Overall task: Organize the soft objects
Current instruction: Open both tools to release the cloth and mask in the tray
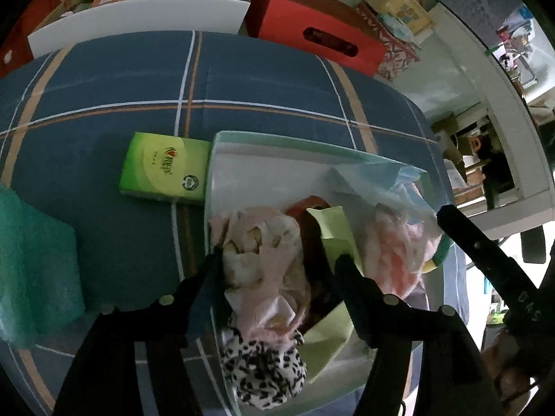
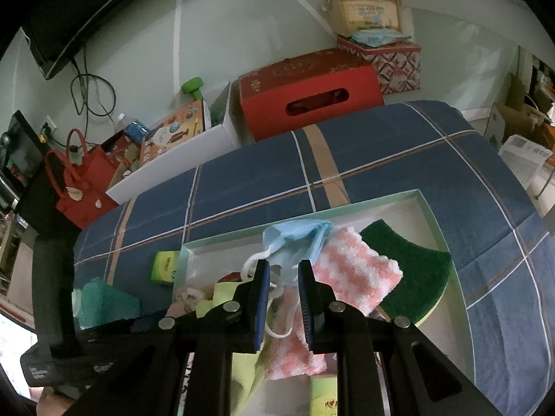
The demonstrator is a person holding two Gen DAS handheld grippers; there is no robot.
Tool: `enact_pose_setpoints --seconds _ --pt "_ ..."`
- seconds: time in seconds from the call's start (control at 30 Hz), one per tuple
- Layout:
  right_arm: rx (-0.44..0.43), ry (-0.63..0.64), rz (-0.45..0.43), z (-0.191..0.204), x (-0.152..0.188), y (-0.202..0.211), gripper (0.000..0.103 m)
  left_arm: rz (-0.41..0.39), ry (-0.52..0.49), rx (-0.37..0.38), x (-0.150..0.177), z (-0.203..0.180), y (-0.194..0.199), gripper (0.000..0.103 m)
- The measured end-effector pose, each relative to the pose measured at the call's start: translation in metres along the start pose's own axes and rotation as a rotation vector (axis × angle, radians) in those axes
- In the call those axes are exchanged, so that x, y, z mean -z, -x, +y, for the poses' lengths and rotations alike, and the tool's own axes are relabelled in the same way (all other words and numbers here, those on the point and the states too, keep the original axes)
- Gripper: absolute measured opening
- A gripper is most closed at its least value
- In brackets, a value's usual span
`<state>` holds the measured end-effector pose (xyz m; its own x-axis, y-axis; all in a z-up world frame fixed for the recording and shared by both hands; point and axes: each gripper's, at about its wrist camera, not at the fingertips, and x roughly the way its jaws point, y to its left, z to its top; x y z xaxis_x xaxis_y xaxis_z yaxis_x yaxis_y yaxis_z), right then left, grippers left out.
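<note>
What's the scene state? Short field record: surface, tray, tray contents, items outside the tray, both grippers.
surface: blue plaid cloth
tray: white, pale green rim
in tray: blue mask; pink-white cloth; green sponge; pink garment; spotted cloth; yellow-green cloth
outside tray: tissue pack; teal cloth
left gripper: open, straddling pink garment
right gripper: nearly closed on the mask's white ear loops
</note>
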<state>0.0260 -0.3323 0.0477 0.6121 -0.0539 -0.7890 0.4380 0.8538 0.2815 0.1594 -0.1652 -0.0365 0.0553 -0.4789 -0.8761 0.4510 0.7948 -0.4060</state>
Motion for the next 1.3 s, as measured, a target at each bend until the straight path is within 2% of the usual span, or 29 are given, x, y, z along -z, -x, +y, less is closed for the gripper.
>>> enact_pose_setpoints --seconds 0.1,0.23,0.4,0.63,0.73,0.9,1.0,1.03,1.07,1.13,1.17,1.2,1.23,1.3 --pt "-0.013 0.001 -0.010 0.000 0.000 0.005 0.019 -0.020 0.003 -0.015 0.004 -0.001 0.011 0.075" --pt "-0.029 0.004 -0.017 0.001 0.002 0.011 0.019 -0.042 -0.006 -0.011 0.012 -0.007 0.023 0.075" --pt "-0.032 0.006 -0.027 -0.003 0.006 0.020 0.019 -0.066 -0.084 0.000 0.030 -0.033 0.036 0.075" --pt "-0.019 -0.021 -0.053 -0.016 0.013 0.038 0.019 -0.022 -0.189 0.016 0.064 -0.061 0.030 0.075" --pt "-0.014 -0.014 -0.048 -0.018 0.019 0.041 0.019 -0.020 -0.206 -0.013 0.074 -0.064 0.026 0.075" --pt "0.012 0.002 -0.017 -0.020 0.041 0.041 0.019 -0.048 -0.198 -0.104 0.085 -0.056 0.029 0.075" --pt "0.030 0.006 0.005 -0.022 0.055 0.040 0.019 -0.073 -0.180 -0.159 0.092 -0.045 0.037 0.079" --pt "0.039 0.011 0.016 -0.022 0.060 0.039 0.025 -0.088 -0.170 -0.182 0.096 -0.040 0.040 0.079" --pt "0.047 0.015 0.025 -0.022 0.064 0.038 0.037 -0.095 -0.166 -0.192 0.099 -0.036 0.042 0.079" --pt "0.064 0.029 0.038 -0.021 0.074 0.036 0.054 -0.114 -0.153 -0.229 0.106 -0.028 0.047 0.080" --pt "0.069 0.038 0.045 -0.020 0.080 0.035 0.056 -0.126 -0.151 -0.257 0.111 -0.025 0.050 0.080" --pt "0.073 0.050 0.057 -0.018 0.086 0.034 0.057 -0.139 -0.149 -0.283 0.114 -0.024 0.050 0.086" --pt "0.075 0.056 0.065 -0.017 0.091 0.034 0.061 -0.153 -0.146 -0.311 0.117 -0.018 0.052 0.099" --pt "0.084 0.071 0.084 -0.016 0.103 0.033 0.067 -0.186 -0.140 -0.354 0.124 -0.016 0.056 0.102"
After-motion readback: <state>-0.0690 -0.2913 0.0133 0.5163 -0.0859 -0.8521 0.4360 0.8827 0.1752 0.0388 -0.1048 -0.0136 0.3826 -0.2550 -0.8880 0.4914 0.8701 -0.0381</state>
